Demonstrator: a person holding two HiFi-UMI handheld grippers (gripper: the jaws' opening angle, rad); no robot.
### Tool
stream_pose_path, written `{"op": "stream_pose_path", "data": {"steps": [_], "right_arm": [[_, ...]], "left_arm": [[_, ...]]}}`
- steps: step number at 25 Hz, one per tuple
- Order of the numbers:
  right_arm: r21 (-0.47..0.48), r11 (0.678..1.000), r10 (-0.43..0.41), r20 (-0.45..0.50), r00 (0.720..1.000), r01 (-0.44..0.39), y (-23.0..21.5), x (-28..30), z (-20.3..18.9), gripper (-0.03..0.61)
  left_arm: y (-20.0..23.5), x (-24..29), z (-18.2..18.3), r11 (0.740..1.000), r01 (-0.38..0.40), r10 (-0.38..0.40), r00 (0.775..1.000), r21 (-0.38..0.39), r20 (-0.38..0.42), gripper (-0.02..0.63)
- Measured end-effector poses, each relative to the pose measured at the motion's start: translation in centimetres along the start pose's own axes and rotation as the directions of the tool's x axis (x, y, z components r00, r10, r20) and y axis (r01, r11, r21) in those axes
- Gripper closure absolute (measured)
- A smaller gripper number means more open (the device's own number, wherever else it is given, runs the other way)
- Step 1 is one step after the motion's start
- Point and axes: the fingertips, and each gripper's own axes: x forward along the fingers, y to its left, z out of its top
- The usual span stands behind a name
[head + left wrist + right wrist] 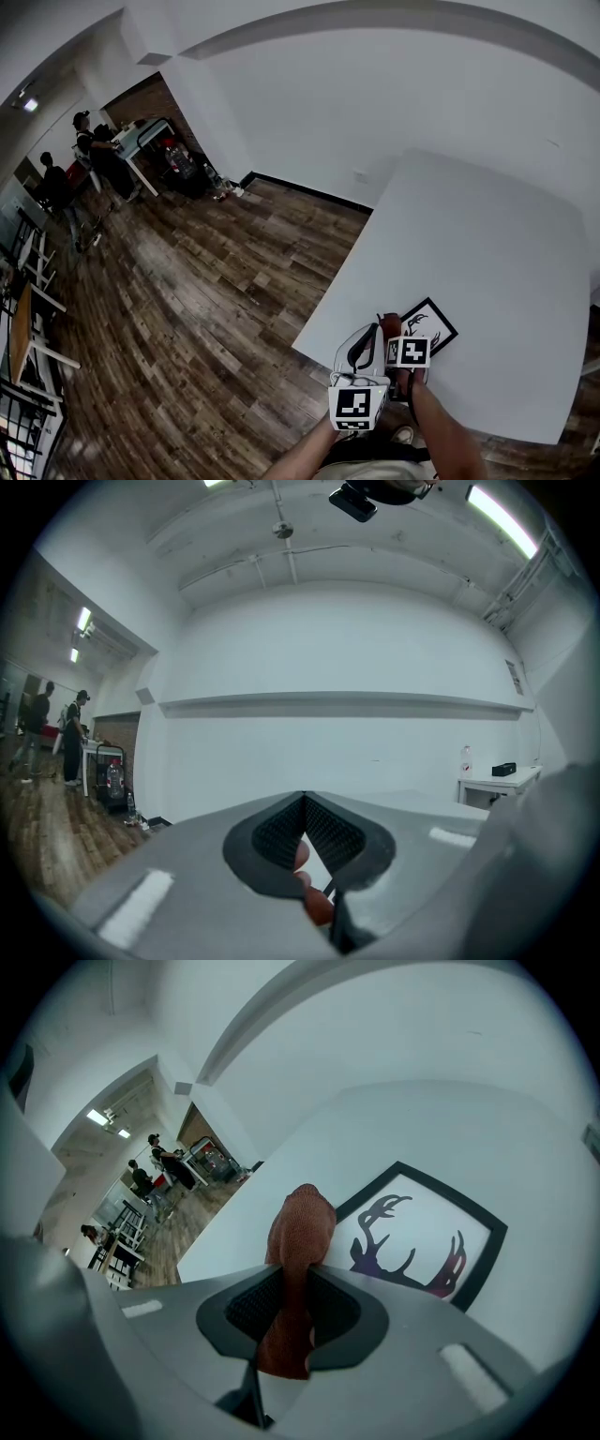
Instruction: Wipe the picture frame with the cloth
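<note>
Pinching the cloth (302,1227) in the right gripper (298,1283) beside the picture frame (422,1237) at the table (487,262) near edge, with the left gripper (305,803) pressed together, likely risking sliding the unbraced frame off.

one picture frame (433,324), one cloth (299,1230) — one left claw (305,799), one right claw (298,1274)

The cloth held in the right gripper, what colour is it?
The cloth is a plain rusty reddish-brown with no pattern. It shows best in the right gripper view.

White walls (309,112), dark wood-plank floor (206,300), white table (487,281).
</note>
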Motion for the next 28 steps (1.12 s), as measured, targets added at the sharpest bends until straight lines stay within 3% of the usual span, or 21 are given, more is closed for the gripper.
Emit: {"op": "stream_pose_path", "data": {"steps": [9, 16, 21, 24, 28], "right_arm": [[-0.026, 0.998, -0.065, -0.019, 0.998, 0.065, -5.2, -2.7, -1.6, 0.474], [0.026, 0.992, -0.121, 0.007, 0.993, 0.121, -10.5, -5.6, -2.6, 0.472], [0.049, 0.992, -0.121, 0.017, 0.993, 0.120, -11.5, -6.5, -3.2, 0.472], [0.039, 0.994, -0.106, 0.051, 0.993, 0.104, -11.0, -7.2, -2.7, 0.472], [-0.005, 0.993, -0.114, 0.165, 0.980, 0.116, -10.7, -9.1, -0.6, 0.474]], "left_arm": [[-1.3, 1.0, -0.5, 1.000, 0.023, -0.024, 1.000, -0.014, -0.006, 0.614], [-2.3, 1.5, -0.7, 0.999, 0.041, -0.041, 0.999, -0.023, -0.010, 0.614], [-3.0, 1.3, -0.5, 0.999, 0.048, -0.048, 0.999, -0.017, -0.011, 0.614], [-3.1, 1.2, -0.4, 0.999, 0.046, -0.046, 0.999, -0.012, -0.008, 0.614], [-3.4, 1.4, -0.1, 0.999, 0.047, -0.047, 0.999, -0.007, -0.005, 0.614]]}}
